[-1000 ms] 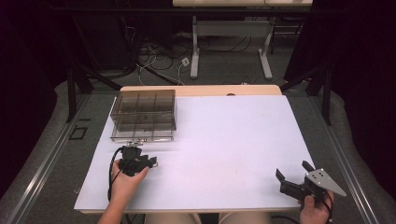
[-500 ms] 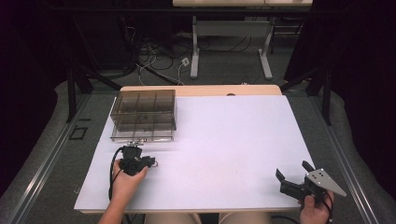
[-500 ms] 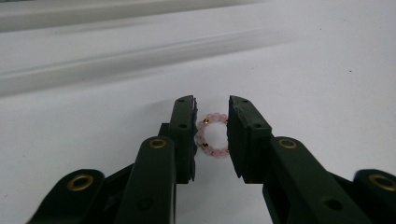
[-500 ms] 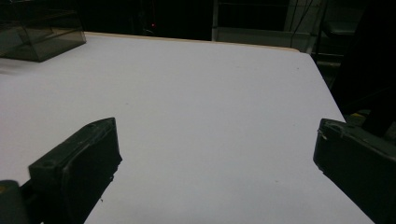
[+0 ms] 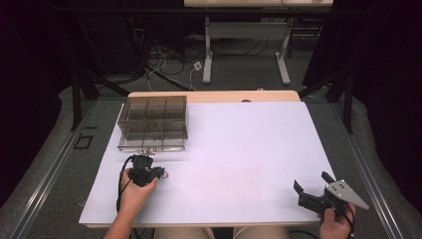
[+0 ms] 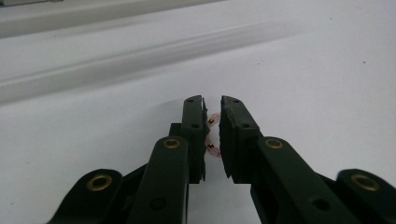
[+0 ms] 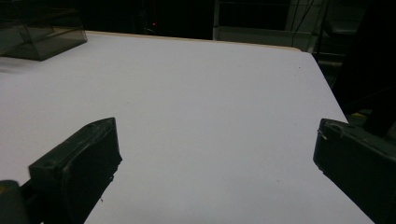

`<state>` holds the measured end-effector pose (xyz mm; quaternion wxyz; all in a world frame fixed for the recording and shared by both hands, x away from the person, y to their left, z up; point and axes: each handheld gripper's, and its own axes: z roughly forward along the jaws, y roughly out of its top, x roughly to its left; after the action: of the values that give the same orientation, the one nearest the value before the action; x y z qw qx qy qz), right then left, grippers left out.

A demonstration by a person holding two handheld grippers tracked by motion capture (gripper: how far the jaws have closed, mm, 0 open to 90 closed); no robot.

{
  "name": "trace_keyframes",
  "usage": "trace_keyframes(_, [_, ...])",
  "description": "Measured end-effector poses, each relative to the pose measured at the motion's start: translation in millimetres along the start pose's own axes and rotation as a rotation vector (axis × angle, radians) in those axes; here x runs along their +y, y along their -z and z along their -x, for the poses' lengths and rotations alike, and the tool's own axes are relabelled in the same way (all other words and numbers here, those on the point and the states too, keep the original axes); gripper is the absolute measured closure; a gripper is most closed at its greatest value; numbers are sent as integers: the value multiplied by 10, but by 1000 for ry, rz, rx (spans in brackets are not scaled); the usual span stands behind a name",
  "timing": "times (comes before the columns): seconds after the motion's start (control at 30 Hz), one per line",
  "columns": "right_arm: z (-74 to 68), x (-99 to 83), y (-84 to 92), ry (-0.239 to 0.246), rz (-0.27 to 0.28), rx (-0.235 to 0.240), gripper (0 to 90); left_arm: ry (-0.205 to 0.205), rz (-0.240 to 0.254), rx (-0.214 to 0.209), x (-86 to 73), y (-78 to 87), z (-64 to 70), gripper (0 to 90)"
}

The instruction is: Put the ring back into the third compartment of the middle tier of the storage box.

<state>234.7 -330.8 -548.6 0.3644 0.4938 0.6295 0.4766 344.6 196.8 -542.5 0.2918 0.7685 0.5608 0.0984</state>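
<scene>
Pinching small translucent pinkish beads (image 6: 213, 135), the left gripper (image 6: 212, 133) has just been closing; the right gripper (image 7: 215, 158) stands spread.

Left gripper (image 6: 212, 135) closed on a small pale piece

A small translucent piece with red and gold specks (image 6: 213, 135) is pinched between the two black jaws, which have just been closing, low over the white table surface (image 6: 303, 70).

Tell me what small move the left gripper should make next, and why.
Probably a short, straight lift off the white table. The left gripper has just been closing, and its jaws now press on a small pale pink piece low over the surface. Lifting would confirm the hold before carrying it, likely toward the clear compartment box. The right gripper rests open, apart.
</scene>
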Motion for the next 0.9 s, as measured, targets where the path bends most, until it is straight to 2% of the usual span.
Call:
trace_keyframes(0.5, [9, -5, -8, 11, 5, 4, 4, -17, -9, 0, 12, -30, -5, 819])
trace_keyframes(0.9, [11, -7, -8, 11, -2, 3, 3, -11, -13, 2, 5, -47, -12, 826])
